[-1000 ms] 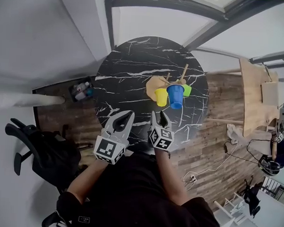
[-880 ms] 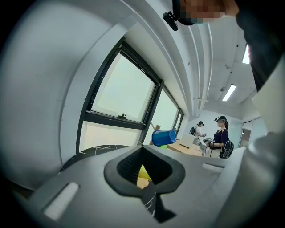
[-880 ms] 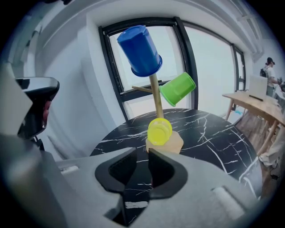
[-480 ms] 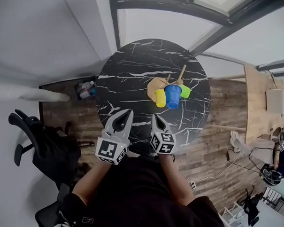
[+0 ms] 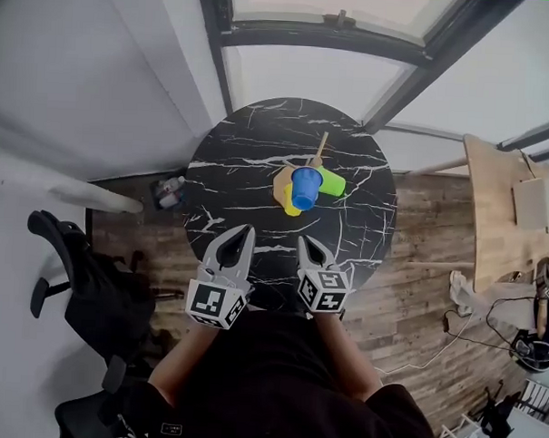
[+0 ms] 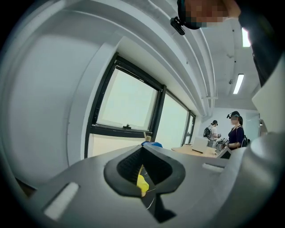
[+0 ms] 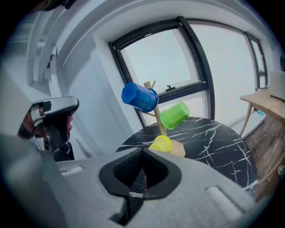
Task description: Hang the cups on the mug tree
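A wooden mug tree (image 5: 319, 150) stands near the middle of the round black marble table (image 5: 250, 158). A blue cup (image 5: 305, 188), a green cup (image 5: 329, 181) and a yellow cup (image 5: 286, 201) hang on it. The right gripper view shows the blue cup (image 7: 140, 97) on top, the green cup (image 7: 174, 115) to the right and the yellow cup (image 7: 161, 144) low by the base. My left gripper (image 5: 245, 232) and right gripper (image 5: 307, 244) hover over the table's near edge, both shut and empty, well short of the tree. In the left gripper view, the yellow cup (image 6: 141, 183) peeks through the jaw hollow.
A black office chair (image 5: 72, 277) stands to the left and a wooden desk (image 5: 503, 192) to the right. A small box of bottles (image 5: 169, 191) sits on the floor by the table. Two people (image 6: 235, 133) stand far back in the room.
Both grippers have risen and drawn back from the tree. The right gripper's jaws stood apart a second ago and are now together, with nothing in them.
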`<state>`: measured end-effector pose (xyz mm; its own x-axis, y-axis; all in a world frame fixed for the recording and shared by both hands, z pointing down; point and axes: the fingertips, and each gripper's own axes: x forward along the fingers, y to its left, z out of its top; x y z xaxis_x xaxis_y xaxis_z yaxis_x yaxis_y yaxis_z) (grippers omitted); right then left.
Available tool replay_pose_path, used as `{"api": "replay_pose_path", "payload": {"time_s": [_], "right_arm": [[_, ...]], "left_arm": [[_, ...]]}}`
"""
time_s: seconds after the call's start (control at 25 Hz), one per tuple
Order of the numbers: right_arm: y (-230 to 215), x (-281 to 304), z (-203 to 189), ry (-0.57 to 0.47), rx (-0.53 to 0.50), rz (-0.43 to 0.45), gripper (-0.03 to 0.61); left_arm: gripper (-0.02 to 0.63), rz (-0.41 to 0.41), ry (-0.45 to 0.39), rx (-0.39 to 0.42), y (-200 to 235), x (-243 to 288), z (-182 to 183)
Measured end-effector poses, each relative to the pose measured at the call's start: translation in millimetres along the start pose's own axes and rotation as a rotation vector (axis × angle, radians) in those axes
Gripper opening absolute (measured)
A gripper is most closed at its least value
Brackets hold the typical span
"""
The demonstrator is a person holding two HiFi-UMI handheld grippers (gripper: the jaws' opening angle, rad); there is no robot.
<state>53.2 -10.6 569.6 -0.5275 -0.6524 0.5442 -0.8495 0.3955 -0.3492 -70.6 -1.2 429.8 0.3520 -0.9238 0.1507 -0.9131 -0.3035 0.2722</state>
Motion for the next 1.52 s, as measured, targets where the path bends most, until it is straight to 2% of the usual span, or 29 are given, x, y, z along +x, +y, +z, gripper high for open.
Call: {"api": "replay_pose_path", "payload": {"time_s": [0.4,0.64,0.88,1.04,1.52], "right_arm": [[-5,-75,51,-0.174,-0.074,0.056,0.002],[7,-102,71,-0.278,-0.133,0.097,0.002],[6,-105,75,-0.305,-0.143,0.088,0.0],[6,-105,73,-0.268,-0.167,0.104,0.0],[0,-111,84,-0.302,-0.166,0.065,0.0]], "left_arm": [[0.002,0.024,-0.043,0.047,-45,-13,15],[0.002,0.038,-0.038,0.079,-52,-17,6],[0.002,0.028,-0.038,0.097,-58,-10,9],[0.002,0.016,-0.051,0.125,-65,-5,14],[0.002,0.004,-0.056,0.114,-64,1,14]]}}
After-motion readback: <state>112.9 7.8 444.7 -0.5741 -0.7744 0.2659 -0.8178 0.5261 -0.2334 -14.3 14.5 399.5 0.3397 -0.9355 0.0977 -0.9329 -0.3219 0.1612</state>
